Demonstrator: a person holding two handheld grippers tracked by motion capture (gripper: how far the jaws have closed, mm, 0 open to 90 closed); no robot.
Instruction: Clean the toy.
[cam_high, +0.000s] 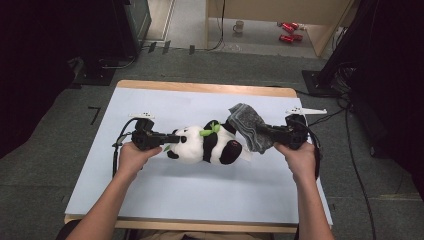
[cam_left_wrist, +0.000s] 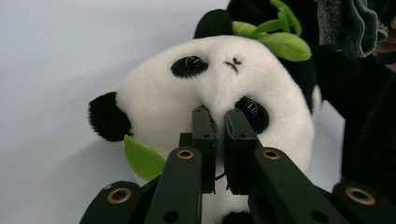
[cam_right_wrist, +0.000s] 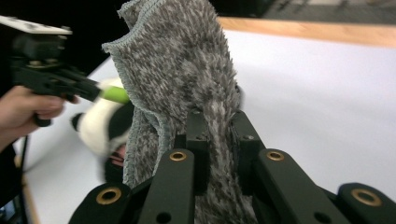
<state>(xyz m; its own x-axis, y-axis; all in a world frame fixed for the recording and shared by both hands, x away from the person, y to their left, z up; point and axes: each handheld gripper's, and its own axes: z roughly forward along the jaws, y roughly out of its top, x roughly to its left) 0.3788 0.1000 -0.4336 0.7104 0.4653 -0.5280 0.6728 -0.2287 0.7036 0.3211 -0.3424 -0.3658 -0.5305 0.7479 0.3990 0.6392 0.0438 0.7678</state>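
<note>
Plush panda (cam_left_wrist: 219, 93): lying on white table sheet (cam_high: 200, 185), snout pinched between my left gripper (cam_left_wrist: 219, 119) jaws, nearly closed. Grey towel (cam_right_wrist: 187, 70): clamped in my right gripper (cam_right_wrist: 219, 122), draped beside panda's legs.

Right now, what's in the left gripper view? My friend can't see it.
The left gripper pinches a plush panda on its white snout. The panda has green leaves by its ear and lies on a white table.

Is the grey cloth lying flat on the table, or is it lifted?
Lifted. The right hand-held gripper pinches the grey cloth, which hangs bunched above the toy panda, not spread on the table.
</note>
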